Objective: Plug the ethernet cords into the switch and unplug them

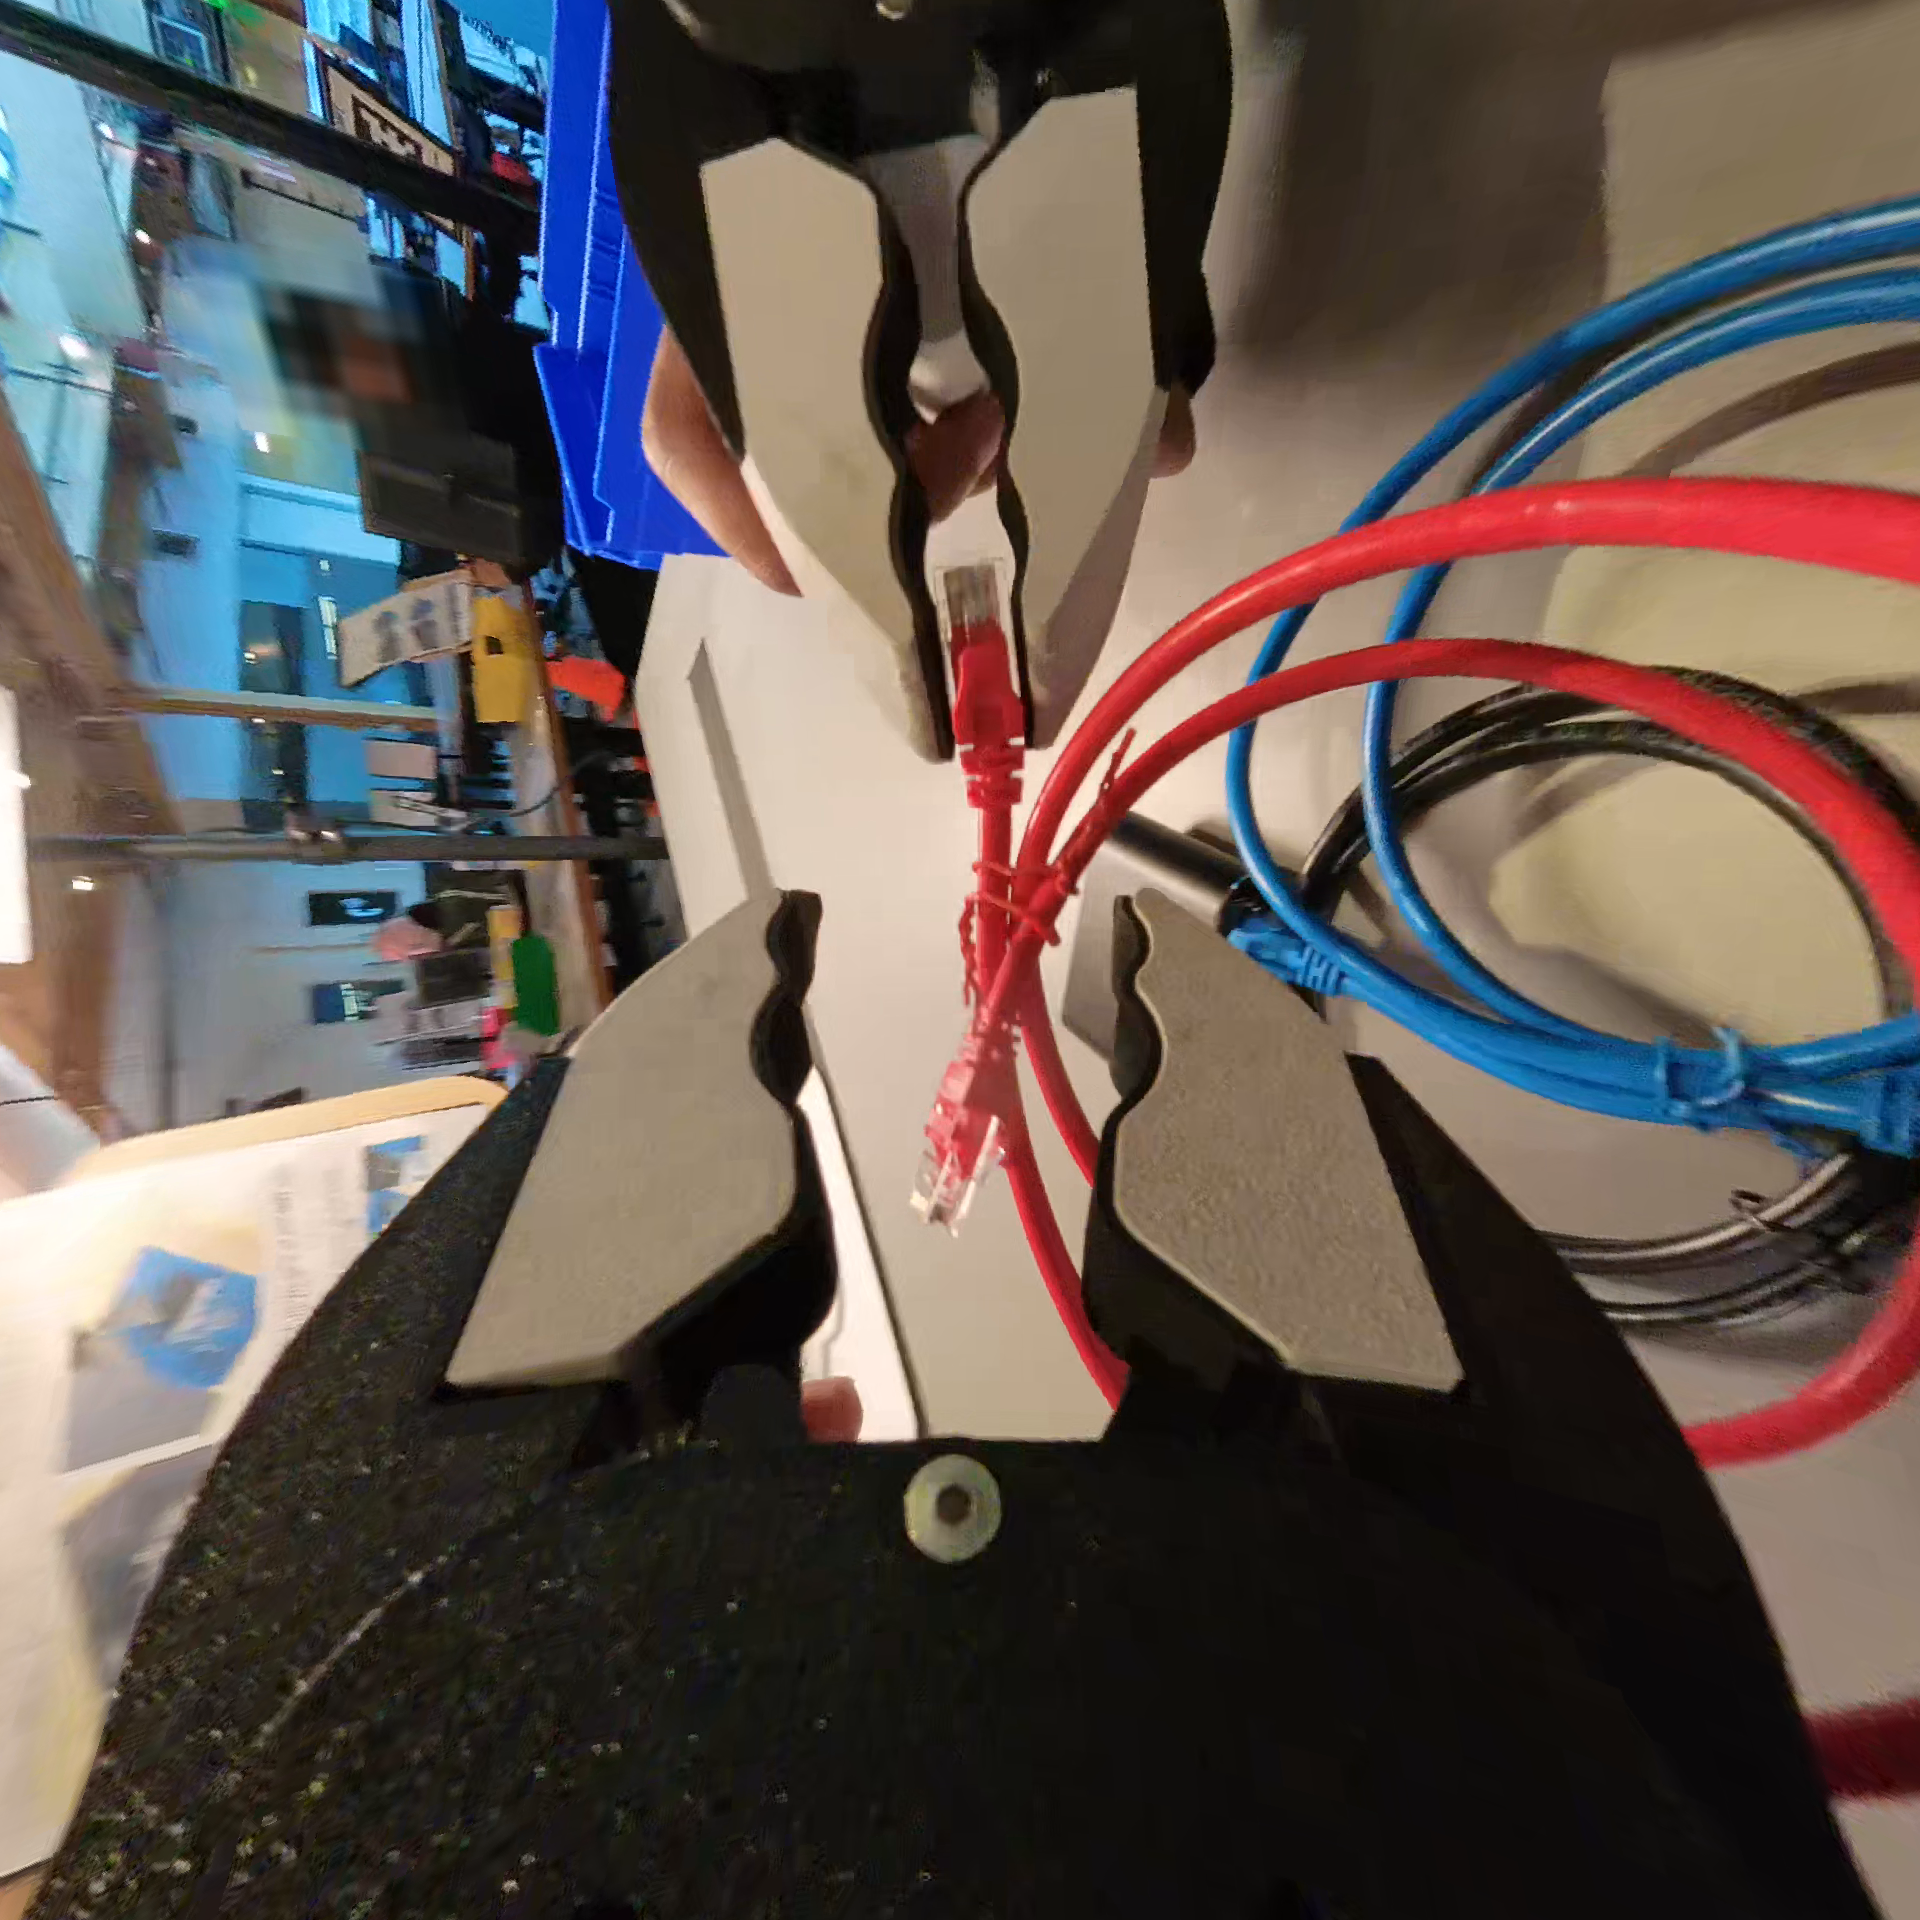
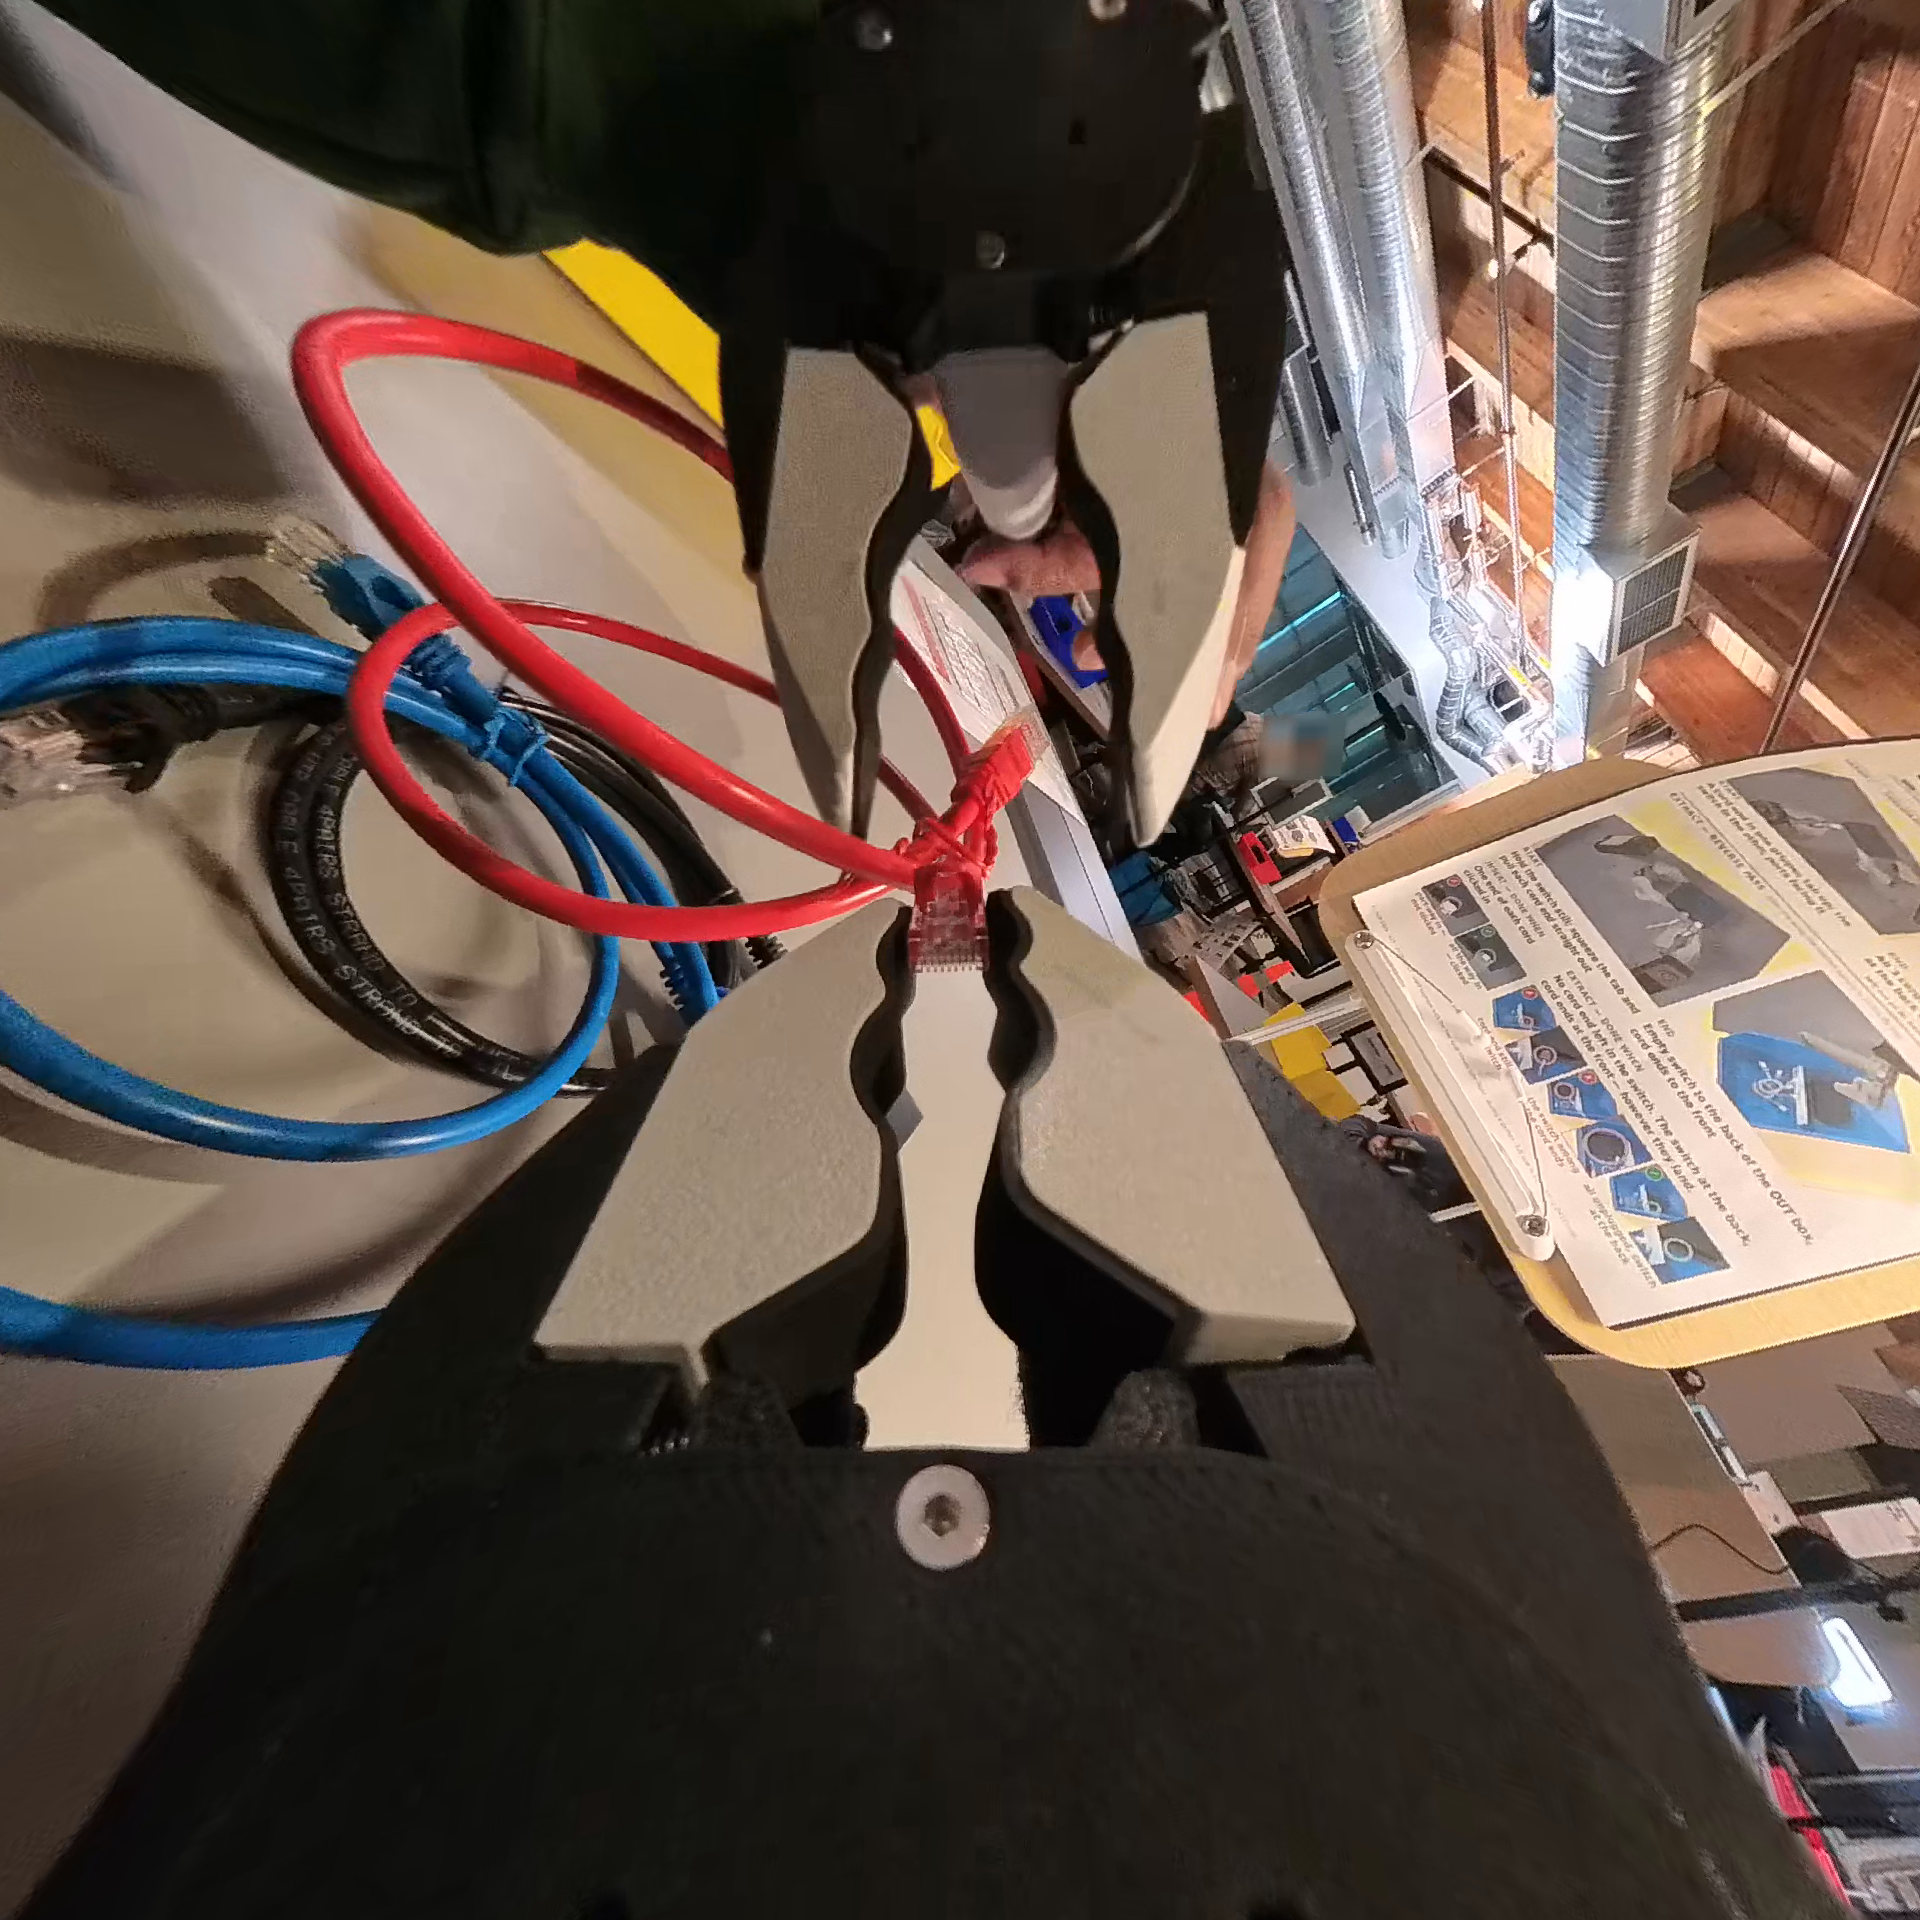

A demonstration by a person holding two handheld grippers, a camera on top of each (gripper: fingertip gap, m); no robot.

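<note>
only right tongs (image 2: 948, 940) grip red plug (image 2: 945, 925)

Pale tabletop (image 1: 1714, 156). Blue bins (image 1: 592, 312) stand at its edge. Silver ducts (image 2: 1621, 312) run along wood walls (image 2: 1829, 187). An instruction board (image 2: 1662, 1039) sits nearby.

I pinch one clear-tipped plug (image 2: 945, 928) of the coiled red ethernet cord (image 1: 1558, 520); its other plug (image 1: 961, 1132) dangles free just beside the red twist tie (image 1: 1013, 899) binding the loops. Beyond that tie lie a coiled blue cord (image 2: 312, 1132) and a black one (image 2: 343, 904), all unplugged.
</note>
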